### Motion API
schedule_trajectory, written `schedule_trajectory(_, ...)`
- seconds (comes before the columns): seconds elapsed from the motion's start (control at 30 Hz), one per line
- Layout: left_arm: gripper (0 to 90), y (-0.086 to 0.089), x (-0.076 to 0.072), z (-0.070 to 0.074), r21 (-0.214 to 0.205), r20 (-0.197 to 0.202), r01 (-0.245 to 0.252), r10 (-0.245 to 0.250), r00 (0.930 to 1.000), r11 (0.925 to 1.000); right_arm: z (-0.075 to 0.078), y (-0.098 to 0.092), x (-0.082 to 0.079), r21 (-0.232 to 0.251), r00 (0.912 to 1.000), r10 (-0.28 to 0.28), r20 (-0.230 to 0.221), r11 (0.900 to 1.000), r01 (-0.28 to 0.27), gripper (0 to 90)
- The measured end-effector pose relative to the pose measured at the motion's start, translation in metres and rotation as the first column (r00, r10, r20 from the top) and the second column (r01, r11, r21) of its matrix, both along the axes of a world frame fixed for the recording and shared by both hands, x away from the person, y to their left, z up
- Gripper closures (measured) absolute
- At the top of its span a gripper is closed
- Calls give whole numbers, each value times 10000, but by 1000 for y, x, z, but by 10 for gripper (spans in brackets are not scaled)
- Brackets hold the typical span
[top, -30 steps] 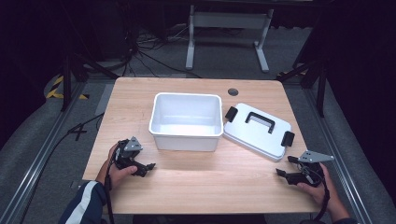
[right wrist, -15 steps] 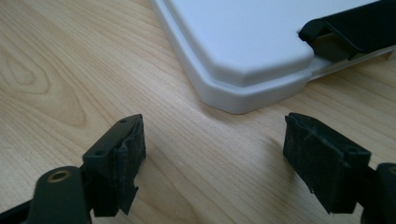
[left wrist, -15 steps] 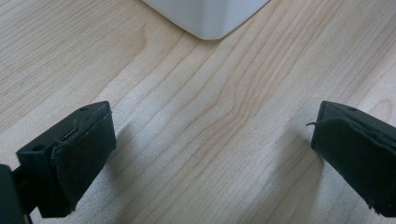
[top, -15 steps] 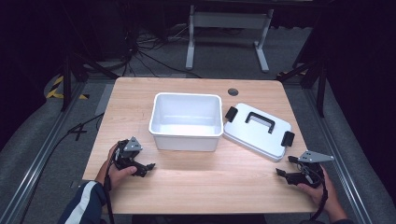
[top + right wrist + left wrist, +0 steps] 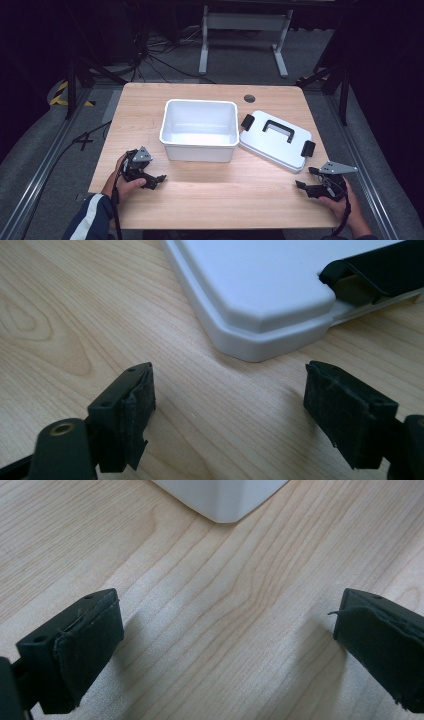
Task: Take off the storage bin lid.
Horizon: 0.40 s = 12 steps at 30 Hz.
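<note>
Nothing has shifted over the last second: both grippers rest where they were on the near edge of the table (image 5: 210,200), so no step has begun. Left gripper (image 5: 156,180) sits just before the bin (image 5: 199,131), jaws spread and empty. Right gripper (image 5: 306,178) lies near the lid (image 5: 276,141), also spread and empty. That lid lies flat beside the bin, touching its right side; fitting it looks the likely job

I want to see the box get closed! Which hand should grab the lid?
Probably the right. The right gripper rests open beside the lid, whose corner fills its own view. The left gripper sits open on the far side of the white box.
</note>
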<state>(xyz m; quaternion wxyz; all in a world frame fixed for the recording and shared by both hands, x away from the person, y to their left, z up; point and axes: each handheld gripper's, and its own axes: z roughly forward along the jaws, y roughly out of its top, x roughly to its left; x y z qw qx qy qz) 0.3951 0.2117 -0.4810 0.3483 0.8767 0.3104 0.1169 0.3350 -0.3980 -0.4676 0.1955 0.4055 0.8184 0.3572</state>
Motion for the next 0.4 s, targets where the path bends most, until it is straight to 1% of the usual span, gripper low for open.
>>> schedule_trajectory(0.4, 1, 0, -1, 0, -4, 24, -118, 118, 9999, 9999, 0, 0, 0, 4, 10000, -49, 3, 10000, 49, 211)
